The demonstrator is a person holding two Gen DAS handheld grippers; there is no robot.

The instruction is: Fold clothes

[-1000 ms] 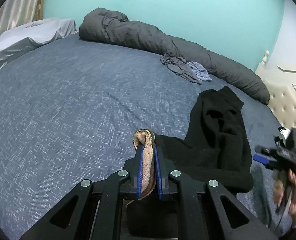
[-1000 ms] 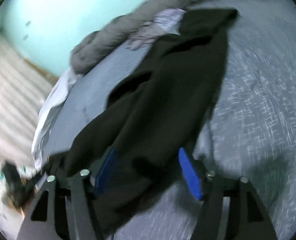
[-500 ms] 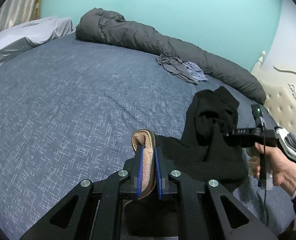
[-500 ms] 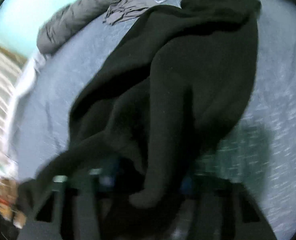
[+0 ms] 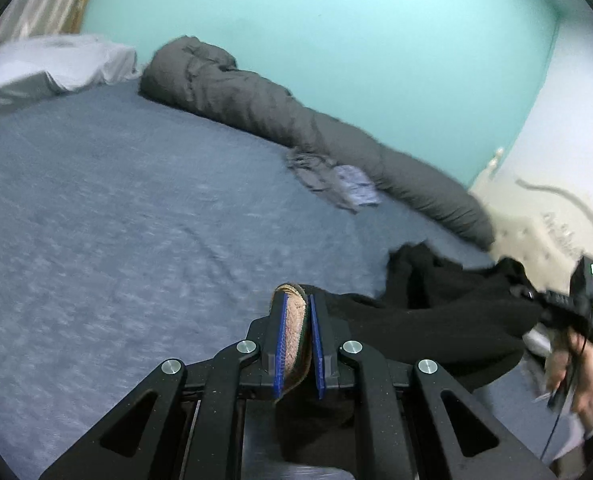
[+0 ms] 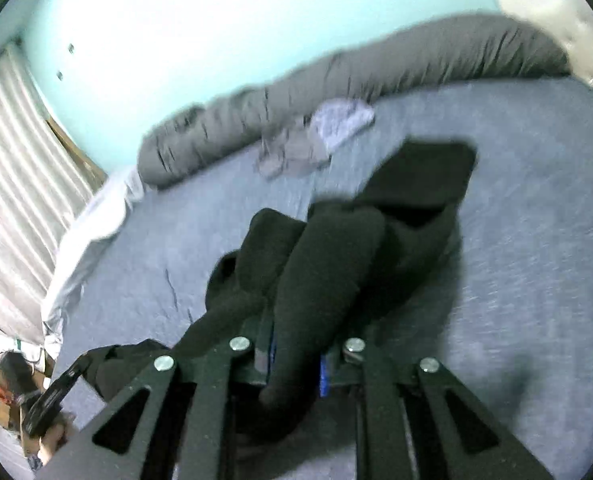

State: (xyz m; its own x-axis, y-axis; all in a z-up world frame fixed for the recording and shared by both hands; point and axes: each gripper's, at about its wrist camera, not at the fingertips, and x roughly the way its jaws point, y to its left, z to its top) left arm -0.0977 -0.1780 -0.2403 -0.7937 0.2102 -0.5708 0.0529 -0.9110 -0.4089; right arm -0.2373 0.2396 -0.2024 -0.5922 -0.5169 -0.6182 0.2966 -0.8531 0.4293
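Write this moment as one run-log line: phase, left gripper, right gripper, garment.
phase: spreading | left gripper: shut on black garment, fleecy lining showing | right gripper: shut on garment's other end | garment: bunched on bed, unfolded

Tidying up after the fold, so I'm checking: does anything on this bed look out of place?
Yes. A crumpled grey garment lies loose on the blue bedsheet, against the rolled grey duvet, unfolded. The black garment is bunched, held by both grippers.
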